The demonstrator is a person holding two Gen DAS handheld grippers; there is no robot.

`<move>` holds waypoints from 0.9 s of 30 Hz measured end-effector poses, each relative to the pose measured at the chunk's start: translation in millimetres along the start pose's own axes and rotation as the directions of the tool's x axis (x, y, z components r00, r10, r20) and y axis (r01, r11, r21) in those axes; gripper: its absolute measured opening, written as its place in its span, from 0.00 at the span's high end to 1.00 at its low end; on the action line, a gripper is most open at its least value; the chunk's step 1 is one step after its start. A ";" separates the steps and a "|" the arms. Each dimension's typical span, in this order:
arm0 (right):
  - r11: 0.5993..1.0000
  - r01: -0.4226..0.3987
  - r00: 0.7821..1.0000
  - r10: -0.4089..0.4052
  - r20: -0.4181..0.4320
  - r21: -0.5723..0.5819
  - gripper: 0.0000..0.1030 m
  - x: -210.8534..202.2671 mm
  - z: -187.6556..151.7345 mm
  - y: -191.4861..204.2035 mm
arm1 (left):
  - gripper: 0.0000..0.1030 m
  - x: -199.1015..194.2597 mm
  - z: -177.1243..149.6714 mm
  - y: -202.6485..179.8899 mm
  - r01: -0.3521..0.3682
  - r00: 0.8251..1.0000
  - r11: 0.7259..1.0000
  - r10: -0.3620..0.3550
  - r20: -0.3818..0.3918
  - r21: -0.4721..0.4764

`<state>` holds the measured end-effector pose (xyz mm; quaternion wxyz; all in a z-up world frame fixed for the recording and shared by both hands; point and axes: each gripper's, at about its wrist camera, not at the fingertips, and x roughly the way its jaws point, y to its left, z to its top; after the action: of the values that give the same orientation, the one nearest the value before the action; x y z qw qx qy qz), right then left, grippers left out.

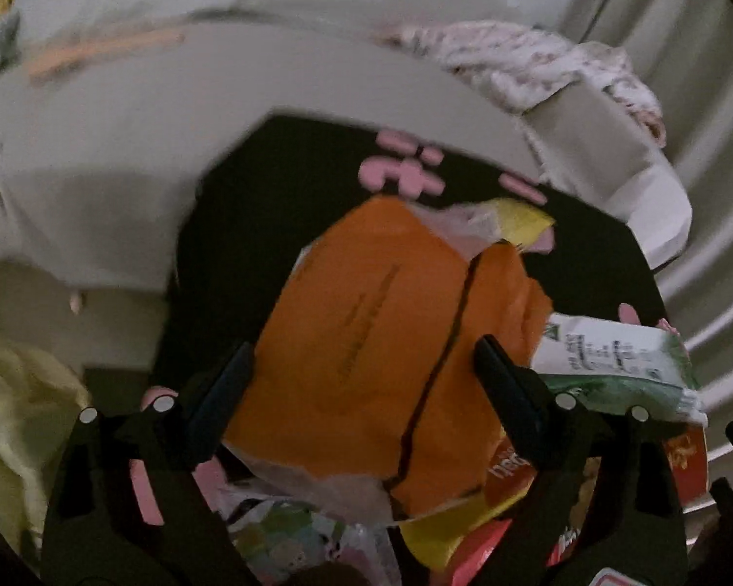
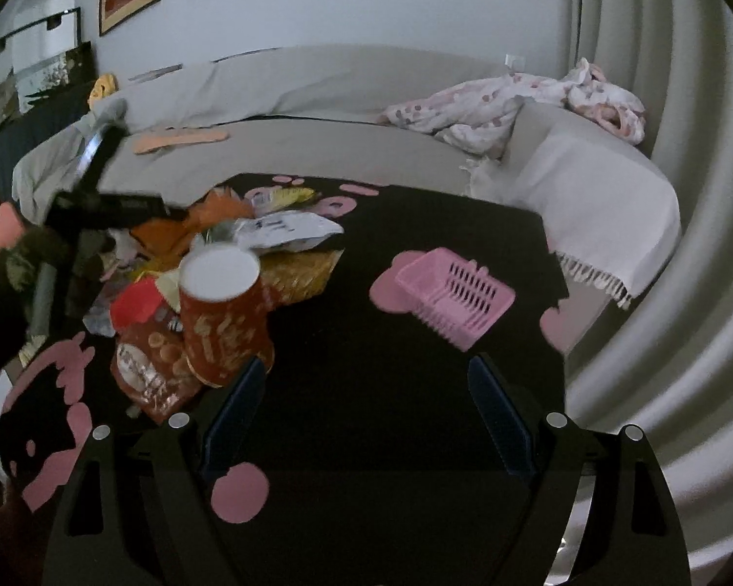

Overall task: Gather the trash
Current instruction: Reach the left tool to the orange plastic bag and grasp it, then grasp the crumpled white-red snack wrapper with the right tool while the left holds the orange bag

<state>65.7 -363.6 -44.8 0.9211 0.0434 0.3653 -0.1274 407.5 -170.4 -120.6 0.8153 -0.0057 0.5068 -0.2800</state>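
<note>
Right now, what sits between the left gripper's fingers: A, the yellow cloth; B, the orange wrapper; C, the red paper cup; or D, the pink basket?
B: in the left wrist view the orange wrapper fills the gap of the left gripper, whose jaws stand wide on either side of it.

tabletop (image 2: 415,390): black, pink-patterned | left side: wrapper pile (image 2: 269,239), red cup (image 2: 220,312) | right edge: pink basket (image 2: 452,293)
</note>
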 end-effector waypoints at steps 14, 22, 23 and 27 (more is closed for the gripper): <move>0.989 -0.127 0.991 0.130 0.030 -0.081 0.21 53.2 87.1 -5.0 | 0.81 -55.1 -47.4 -29.3 0.074 0.996 0.997 -0.075 0.043 0.038; 0.870 -0.450 0.881 0.395 -0.262 -0.201 0.21 146.8 157.2 60.2 | 0.81 -89.5 -90.9 -32.0 0.079 0.996 0.997 -0.079 0.038 0.000; 0.859 -0.464 0.871 0.397 -0.289 -0.219 0.21 153.4 158.6 68.8 | 0.81 -94.6 -95.4 -32.4 0.070 0.997 0.998 -0.070 0.044 0.001; 0.810 -0.458 0.859 0.299 -0.414 -0.365 0.22 183.9 154.1 113.2 | 0.81 -105.4 -107.2 -29.8 0.062 0.997 0.998 -0.062 0.046 0.001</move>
<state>326.7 -318.5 -59.7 0.8353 -0.0776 0.5204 0.1595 270.4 -117.4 -77.2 0.8177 -0.0283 0.4874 -0.3049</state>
